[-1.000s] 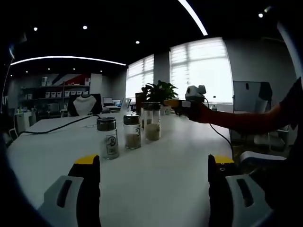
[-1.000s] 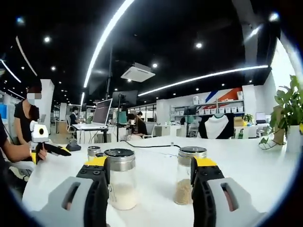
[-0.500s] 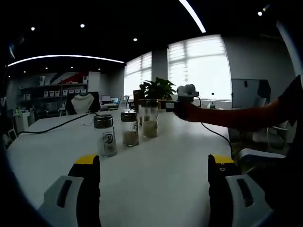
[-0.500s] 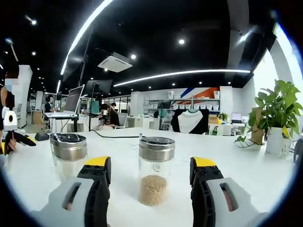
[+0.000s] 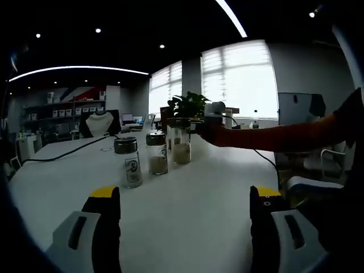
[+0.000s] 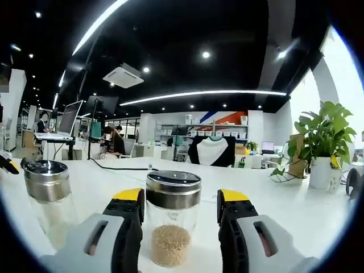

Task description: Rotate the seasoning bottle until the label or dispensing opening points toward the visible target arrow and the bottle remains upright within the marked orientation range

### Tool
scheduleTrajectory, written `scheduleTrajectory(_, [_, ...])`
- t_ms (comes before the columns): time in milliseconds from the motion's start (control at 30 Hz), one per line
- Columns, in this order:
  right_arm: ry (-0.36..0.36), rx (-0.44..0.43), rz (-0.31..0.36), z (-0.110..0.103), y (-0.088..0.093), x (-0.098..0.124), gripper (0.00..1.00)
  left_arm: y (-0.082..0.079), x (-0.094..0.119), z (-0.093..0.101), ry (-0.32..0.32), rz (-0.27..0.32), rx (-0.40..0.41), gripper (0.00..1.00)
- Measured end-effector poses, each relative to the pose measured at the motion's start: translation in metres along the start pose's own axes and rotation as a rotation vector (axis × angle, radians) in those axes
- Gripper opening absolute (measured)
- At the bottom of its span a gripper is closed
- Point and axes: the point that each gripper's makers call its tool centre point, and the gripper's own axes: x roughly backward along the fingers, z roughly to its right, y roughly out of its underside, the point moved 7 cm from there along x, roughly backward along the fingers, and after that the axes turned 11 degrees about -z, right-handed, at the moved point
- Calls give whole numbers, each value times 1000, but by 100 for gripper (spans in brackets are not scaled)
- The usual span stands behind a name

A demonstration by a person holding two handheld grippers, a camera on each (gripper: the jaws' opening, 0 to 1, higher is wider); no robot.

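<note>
Advancing since the earlier frame, the right gripper (image 6: 179, 227) is now bracketing the seasoning bottle (image 6: 172, 224), jaws parted and not yet touching. It is standing upright mid-table (image 6: 318, 219). Glass looks rigid, slippery, breakable; gripping mid-body seems advisable. The left gripper (image 5: 185, 227) is idling open, holding nothing.

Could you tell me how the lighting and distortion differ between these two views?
Left gripper view: blown-out windows backlight a dim table. Right gripper view: more evenly lit, ceiling light strip bowed by the fisheye, nearest bottle sharp, edges stretched.
</note>
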Motion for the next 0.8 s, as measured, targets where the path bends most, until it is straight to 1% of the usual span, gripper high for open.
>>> scheduleTrajectory(33, [2, 4, -12, 0, 1, -2, 48, 0, 0, 0, 0, 2, 1, 100])
scheduleTrajectory(67, [26, 31, -37, 0, 2, -3, 46, 0, 0, -1, -2, 3, 4, 100])
scheduleTrajectory(100, [18, 26, -24, -2, 2, -4, 45, 0, 1, -1, -2, 4, 7, 100])
scheduleTrajectory(200, [-13, 46, -59, -9, 4, -9, 44, 0, 1, -2, -2, 1, 9, 100])
scheduleTrajectory(267, [9, 66, -62, -9, 4, -9, 45, 1, 2, -2, -5, 2, 9, 99])
scheduleTrajectory(300, [9, 59, -62, -8, 4, -10, 45, 1, 1, -2, -5, 3, 11, 99])
scheduleTrajectory(333, [4, 34, -59, -6, 4, -10, 44, 1, 1, -2, -4, 2, 15, 99])
scheduleTrajectory(400, [30, 53, -70, -4, 3, -10, 41, 2, 0, -2, -1, -1, 17, 99])
scheduleTrajectory(500, [8, 27, -68, -2, 3, -10, 40, 2, 0, -2, 2, -7, 11, 99])
scheduleTrajectory(633, [6, -10, -75, -1, 1, -6, 39, 2, -1, -2, 4, -3, 20, 99])
scheduleTrajectory(800, [-5, -10, -59, -2, -2, 1, 38, 2, 0, -3, 4, -1, 18, 99])
